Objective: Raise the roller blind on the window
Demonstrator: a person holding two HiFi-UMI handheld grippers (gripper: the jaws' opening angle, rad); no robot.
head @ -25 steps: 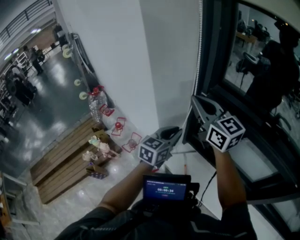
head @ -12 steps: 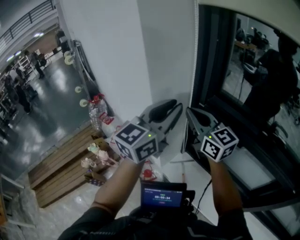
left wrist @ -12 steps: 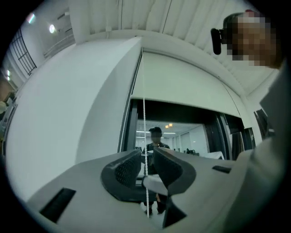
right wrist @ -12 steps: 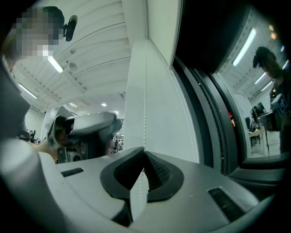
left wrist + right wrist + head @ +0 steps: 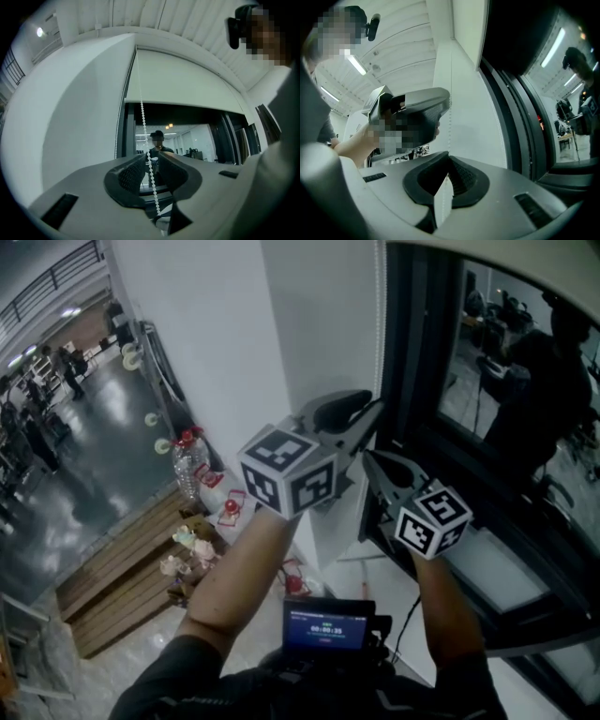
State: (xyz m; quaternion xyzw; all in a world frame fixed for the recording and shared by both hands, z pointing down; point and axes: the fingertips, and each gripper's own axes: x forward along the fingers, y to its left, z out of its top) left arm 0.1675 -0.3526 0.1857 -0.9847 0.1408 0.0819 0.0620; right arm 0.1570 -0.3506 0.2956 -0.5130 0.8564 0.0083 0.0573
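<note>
You are standing beside a plain white wall (image 5: 216, 352) that is meeting a tall dark-framed window (image 5: 410, 381). A pale cream fabric roller blind (image 5: 187, 84) is hanging over the upper part of that window, and its bottom edge is leaving dark glass showing below. You are holding the grey left tool (image 5: 151, 157) up near the window frame, above the other one in the head view. Its jaws have just been opening and are standing apart, with the thin white bead chain (image 5: 142, 117) running between the pads without being pinched. The grey right tool (image 5: 449, 157) is sitting just below and beside it, its jaws pressing together on that same chain. The chain is dropping from the blind's left end, close along the frame.
</note>
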